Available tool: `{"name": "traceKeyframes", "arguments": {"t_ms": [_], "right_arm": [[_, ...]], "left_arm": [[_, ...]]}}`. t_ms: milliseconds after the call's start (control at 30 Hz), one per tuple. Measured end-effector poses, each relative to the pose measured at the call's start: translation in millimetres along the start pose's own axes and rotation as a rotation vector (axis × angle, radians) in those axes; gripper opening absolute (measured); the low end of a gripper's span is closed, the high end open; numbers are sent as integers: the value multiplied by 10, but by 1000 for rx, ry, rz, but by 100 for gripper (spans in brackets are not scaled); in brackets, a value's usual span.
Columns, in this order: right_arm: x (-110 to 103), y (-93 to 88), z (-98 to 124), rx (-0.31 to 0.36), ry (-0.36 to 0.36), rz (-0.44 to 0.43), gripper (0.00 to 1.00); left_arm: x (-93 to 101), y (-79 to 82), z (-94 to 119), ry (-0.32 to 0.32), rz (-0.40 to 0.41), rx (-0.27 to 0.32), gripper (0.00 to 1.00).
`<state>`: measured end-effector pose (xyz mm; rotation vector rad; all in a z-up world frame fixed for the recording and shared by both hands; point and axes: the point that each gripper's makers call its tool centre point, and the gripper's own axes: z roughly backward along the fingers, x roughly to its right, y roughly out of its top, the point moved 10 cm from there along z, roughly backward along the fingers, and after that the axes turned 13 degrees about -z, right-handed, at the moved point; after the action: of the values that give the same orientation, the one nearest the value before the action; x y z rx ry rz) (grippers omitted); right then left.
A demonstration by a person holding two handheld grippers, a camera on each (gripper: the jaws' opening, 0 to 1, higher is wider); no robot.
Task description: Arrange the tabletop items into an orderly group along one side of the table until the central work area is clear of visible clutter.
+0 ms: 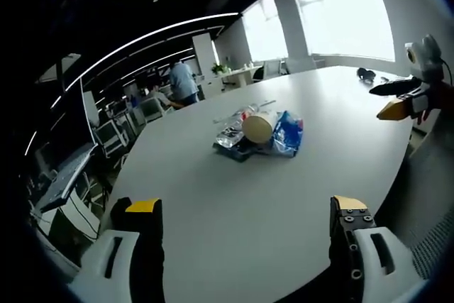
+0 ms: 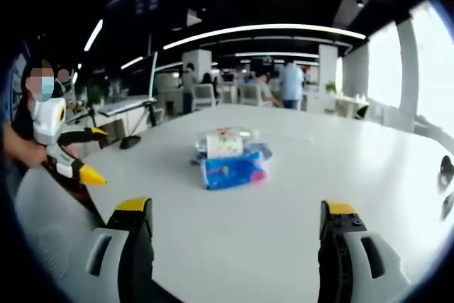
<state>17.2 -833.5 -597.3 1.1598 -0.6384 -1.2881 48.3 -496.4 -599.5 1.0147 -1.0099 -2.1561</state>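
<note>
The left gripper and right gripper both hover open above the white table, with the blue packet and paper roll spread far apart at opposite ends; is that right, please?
Not quite. The blue plastic packet and the cream paper roll lie touching in one small heap mid-table, as the right gripper view shows. The rest stands: the left gripper and right gripper hover open above the white table.

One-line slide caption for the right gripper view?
Open right claw faces a paper roll and blue packet clustered mid-table; left claw enters at left.
</note>
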Motion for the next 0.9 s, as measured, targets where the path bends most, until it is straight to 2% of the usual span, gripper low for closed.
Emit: {"name": "traceKeyframes", "arguments": {"t_ms": [600,900], "right_arm": [[11,-4,9,0,-14,-2,96],[16,-21,6,-26,-21,4,96]], "left_arm": [[-25,7,18,10,10,10,99],[-28,38,15,-4,21,17,99]]}}
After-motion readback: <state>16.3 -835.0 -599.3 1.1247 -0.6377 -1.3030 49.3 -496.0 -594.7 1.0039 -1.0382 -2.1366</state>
